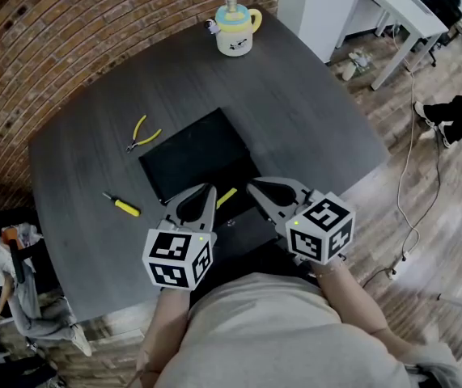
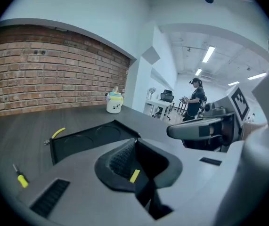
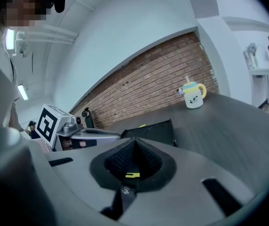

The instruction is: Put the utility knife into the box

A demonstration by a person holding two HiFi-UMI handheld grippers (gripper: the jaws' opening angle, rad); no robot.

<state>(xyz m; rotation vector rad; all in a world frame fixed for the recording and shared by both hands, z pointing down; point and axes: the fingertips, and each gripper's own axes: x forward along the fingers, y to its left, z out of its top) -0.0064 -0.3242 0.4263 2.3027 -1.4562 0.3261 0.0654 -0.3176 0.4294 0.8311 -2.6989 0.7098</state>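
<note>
Person's torso fills the bottom of the head view, with both forearms reaching toward the box (image 1: 194, 160).

Left gripper (image 1: 211, 191): at the box's near edge, on the near-left corner side. Tongs together, tips meeting. Nothing seen pinched at the tips. In the left gripper view a yellow sliver shows low in the hollow behind the tips; cannot tell what it is.

Right gripper (image 1: 252, 187): at the box's near-right corner. Tongs together at the tips, nothing seen clamped. The same kind of yellow sliver shows in its hollow.

Utility knife (image 1: 226, 198): yellow, lying on the table (image 1: 311, 111) just outside the box's near edge. It sits between the two gripper tips and angles toward the box. Cannot tell whether either gripper touches it.

Box: black, shallow, open, nothing inside. Left gripper view shows two round recesses in its floor.

Screwdriver (image 1: 123, 205): yellow handle, left of the box's near-left corner, clearly apart from it.

Pliers (image 1: 142, 133): yellow grips, near the box's left corner, not touching.

Mug (image 1: 235, 31): cream with a yellow handle and a lid, well beyond the box's far side, at the table's far corner.

Brick wall (image 1: 69, 31) behind the table on the box's left side. A person (image 2: 196, 98) stands far off in the room past the box's right side.
</note>
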